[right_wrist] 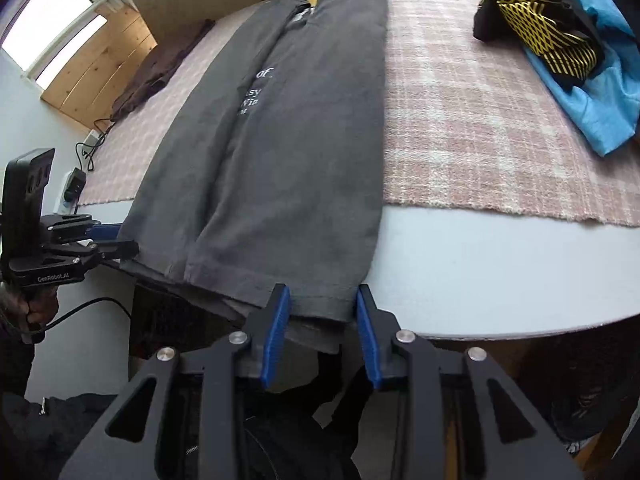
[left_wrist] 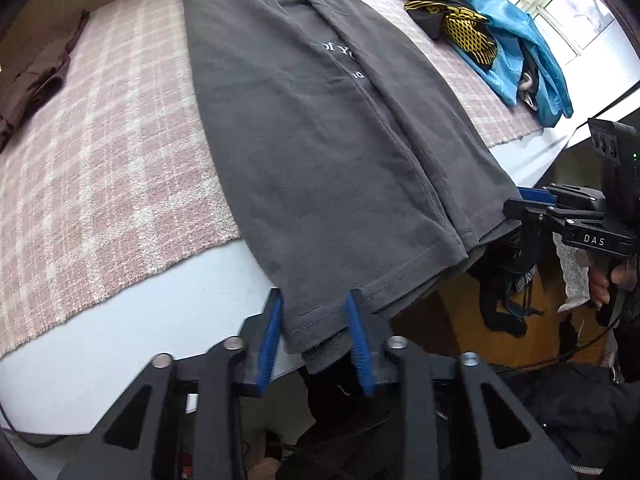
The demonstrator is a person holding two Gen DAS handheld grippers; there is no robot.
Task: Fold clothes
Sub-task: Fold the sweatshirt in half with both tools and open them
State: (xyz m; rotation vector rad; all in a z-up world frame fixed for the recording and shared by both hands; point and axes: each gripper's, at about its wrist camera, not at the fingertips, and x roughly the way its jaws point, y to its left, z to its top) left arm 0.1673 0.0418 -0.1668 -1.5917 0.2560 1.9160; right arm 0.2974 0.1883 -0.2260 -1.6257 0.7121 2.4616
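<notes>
Left gripper [left_wrist: 316,336]: black frame with blue ribbed pads, jaws parted, straddling the near-left hem corner of the shirt without pinching it.
Right gripper [right_wrist: 322,330]: same build, jaws likewise apart, set around the near-right hem corner; nothing clamped.
Dark grey T-shirt with white lettering [left_wrist: 304,120]: lies lengthwise on the surface, both sides folded inward to meet along the middle; its hem hangs over the near edge.
Pale blue surface [right_wrist: 500,272]: a bare strip runs along the near edge, to the right of the shirt.
Pink-and-cream checked woven cloth [left_wrist: 100,160]: covers the surface beneath the shirt, with open stretches on both sides.
Bright blue garment [right_wrist: 600,112]: heaped far right, well apart from the shirt.
Black-and-yellow patterned garment [right_wrist: 548,32]: lies on the blue one.
Brown garment [left_wrist: 36,80]: at the far-left edge.
</notes>
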